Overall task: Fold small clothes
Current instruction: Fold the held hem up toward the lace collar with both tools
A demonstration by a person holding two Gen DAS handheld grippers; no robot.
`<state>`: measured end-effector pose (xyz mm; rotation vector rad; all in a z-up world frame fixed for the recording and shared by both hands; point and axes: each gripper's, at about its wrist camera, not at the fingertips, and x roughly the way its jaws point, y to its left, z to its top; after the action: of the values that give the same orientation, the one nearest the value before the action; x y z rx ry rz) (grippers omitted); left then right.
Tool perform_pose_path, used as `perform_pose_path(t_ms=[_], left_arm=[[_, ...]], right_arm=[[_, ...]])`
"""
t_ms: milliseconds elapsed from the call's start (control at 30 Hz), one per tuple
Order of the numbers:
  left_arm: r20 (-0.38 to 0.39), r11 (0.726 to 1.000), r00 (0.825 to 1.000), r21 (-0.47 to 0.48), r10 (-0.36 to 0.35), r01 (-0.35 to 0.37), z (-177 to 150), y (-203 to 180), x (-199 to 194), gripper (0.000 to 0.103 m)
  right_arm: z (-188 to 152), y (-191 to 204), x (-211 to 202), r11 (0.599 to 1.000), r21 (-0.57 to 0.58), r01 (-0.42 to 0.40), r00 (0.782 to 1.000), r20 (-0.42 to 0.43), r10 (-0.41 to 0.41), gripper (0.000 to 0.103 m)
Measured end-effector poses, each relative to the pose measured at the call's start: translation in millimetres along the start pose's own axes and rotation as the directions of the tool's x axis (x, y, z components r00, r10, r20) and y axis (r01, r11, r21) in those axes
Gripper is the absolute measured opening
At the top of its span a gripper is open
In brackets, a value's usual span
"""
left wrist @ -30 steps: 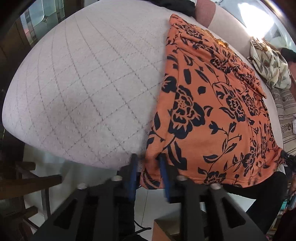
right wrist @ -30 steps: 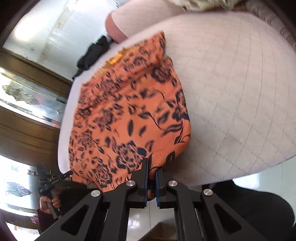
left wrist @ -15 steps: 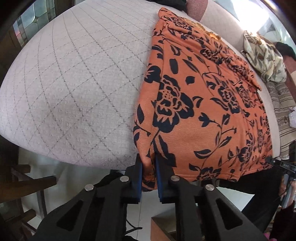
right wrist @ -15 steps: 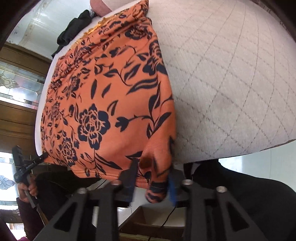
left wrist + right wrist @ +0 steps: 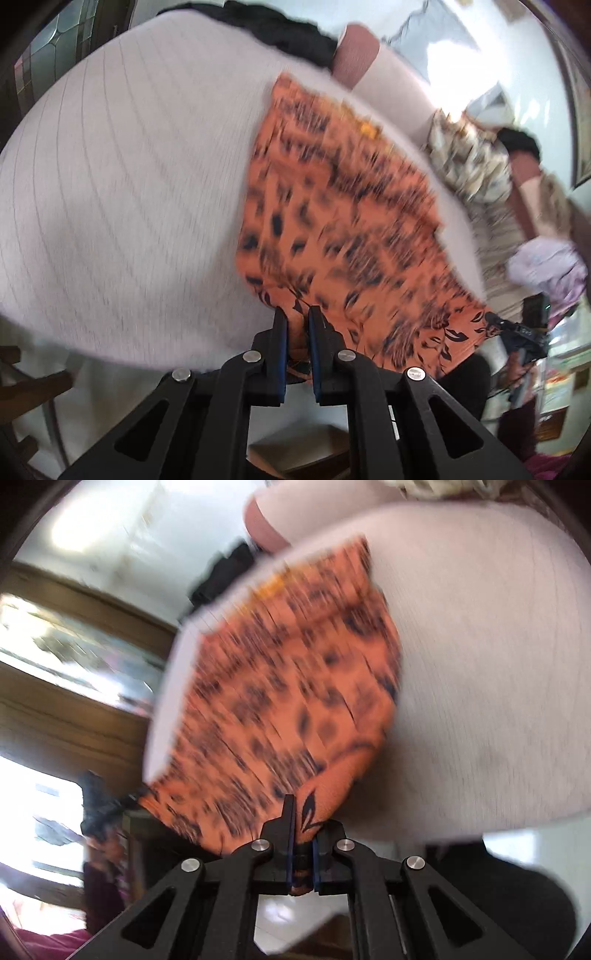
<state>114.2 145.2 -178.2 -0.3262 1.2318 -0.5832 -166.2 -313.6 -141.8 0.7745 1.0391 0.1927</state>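
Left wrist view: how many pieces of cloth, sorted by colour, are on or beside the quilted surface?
Orange with dark floral print: 1, the orange garment, lying on the quilted surface
Black: 1, the black cloth at the far edge
Cream patterned: 1, the cream cloth
Pale lilac: 1, the lilac cloth
Total: 4

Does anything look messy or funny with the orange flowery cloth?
Nothing looks torn or spilled. The orange cloth lies on the quilted cushion, its near edge pinched at both corners by the left gripper and right gripper. The pictures are blurry, so small wrinkles can't be judged.
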Motion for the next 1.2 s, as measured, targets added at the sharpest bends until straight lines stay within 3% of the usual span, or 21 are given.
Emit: perform_pose_path(t_ms=[100, 167, 267, 400, 500, 533, 600, 633, 700, 767, 833, 933, 1000, 1067, 1200], left_arm=[[0.056, 1.0, 0.998, -0.016, -0.025, 0.026, 49.1, -6.7, -13.5, 0.01], [0.094, 0.999, 0.995, -0.029, -0.024, 0.026, 88.6, -8.6, -15.6, 0.002], [0.157, 0.998, 0.988, -0.069, 0.009, 0.002, 158.5, 0.2, -13.8, 0.002], [0.222, 0.99, 0.972, -0.133, 0.074, -0.045, 241.2, 11.6, 34.2, 0.002], [0.265, 0.969, 0.941, -0.18, 0.211, -0.167, 279.7, 23.7, 85.7, 0.002], [0.256, 0.962, 0.938, -0.203, 0.233, -0.183, 283.4, 30.3, 99.1, 0.002], [0.245, 0.964, 0.956, -0.244, 0.162, -0.101, 279.1, 43.6, 120.8, 0.002], [0.235, 0.968, 0.964, -0.242, 0.122, -0.064, 275.7, 46.2, 127.1, 0.002], [0.209, 0.976, 0.974, -0.215, 0.088, -0.042, 267.4, 45.4, 132.8, 0.016], [0.207, 0.982, 0.975, -0.185, 0.082, -0.044, 260.8, 41.9, 128.9, 0.066], [0.239, 0.985, 0.966, -0.164, 0.095, -0.056, 254.4, 36.2, 116.1, 0.081], [0.241, 0.992, 0.967, -0.114, 0.076, -0.05, 249.9, 27.2, 104.7, 0.086], [0.161, 0.992, 0.984, -0.113, 0.074, -0.057, 251.5, 21.1, 114.5, 0.086], [0.1, 0.994, 0.995, -0.107, 0.017, -0.006, 251.4, 12.4, 124.3, 0.086], [-0.023, 0.998, 0.998, -0.025, 0.059, -0.059, 261.6, -15.8, 150.3, 0.086]], right_arm=[[50.4, 9.7, -20.0, 0.998, 0.015, -0.055, 0.993, 0.107, 0.053, 0.007], [90.0, 12.9, -24.9, 0.999, 0.028, -0.037, 0.985, 0.172, 0.031, 0.007], [159.6, 9.5, -14.8, 0.995, 0.08, -0.062, 0.965, 0.26, 0.039, 0.007], [247.0, -6.5, 45.0, 0.984, 0.173, -0.039, 0.948, 0.318, -0.018, 0.007], [290.2, -50.8, 103.4, 0.942, 0.325, -0.081, 0.95, 0.311, -0.026, 0.01], [298.5, -66.1, 123.7, 0.928, 0.363, -0.087, 0.954, 0.3, -0.028, 0.01], [305.9, -96.4, 160.1, 0.888, 0.452, -0.084, 0.968, 0.25, -0.036, 0.01], [303.6, -109.5, 170.3, 0.868, 0.48, -0.126, 0.966, 0.26, -0.004, 0.01], [297.9, -126.8, 177.0, 0.836, 0.49, -0.247, 0.944, 0.315, 0.094, 0.011], [296.1, -131.2, 177.2, 0.838, 0.467, -0.283, 0.935, 0.327, 0.134, 0.011], [294.1, -128.4, 175.4, 0.856, 0.436, -0.279, 0.935, 0.328, 0.137, 0.011], [284.0, -122.3, 172.6, 0.856, 0.434, -0.282, 0.932, 0.336, 0.137, 0.012], [280.1, -116.4, 173.9, 0.861, 0.423, -0.283, 0.928, 0.347, 0.135, 0.012], [278.0, -110.7, 174.1, 0.876, 0.407, -0.259, 0.932, 0.344, 0.116, 0.013], [283.5, -105.5, 181.5, 0.891, 0.386, -0.237, 0.935, 0.34, 0.101, 0.013]])
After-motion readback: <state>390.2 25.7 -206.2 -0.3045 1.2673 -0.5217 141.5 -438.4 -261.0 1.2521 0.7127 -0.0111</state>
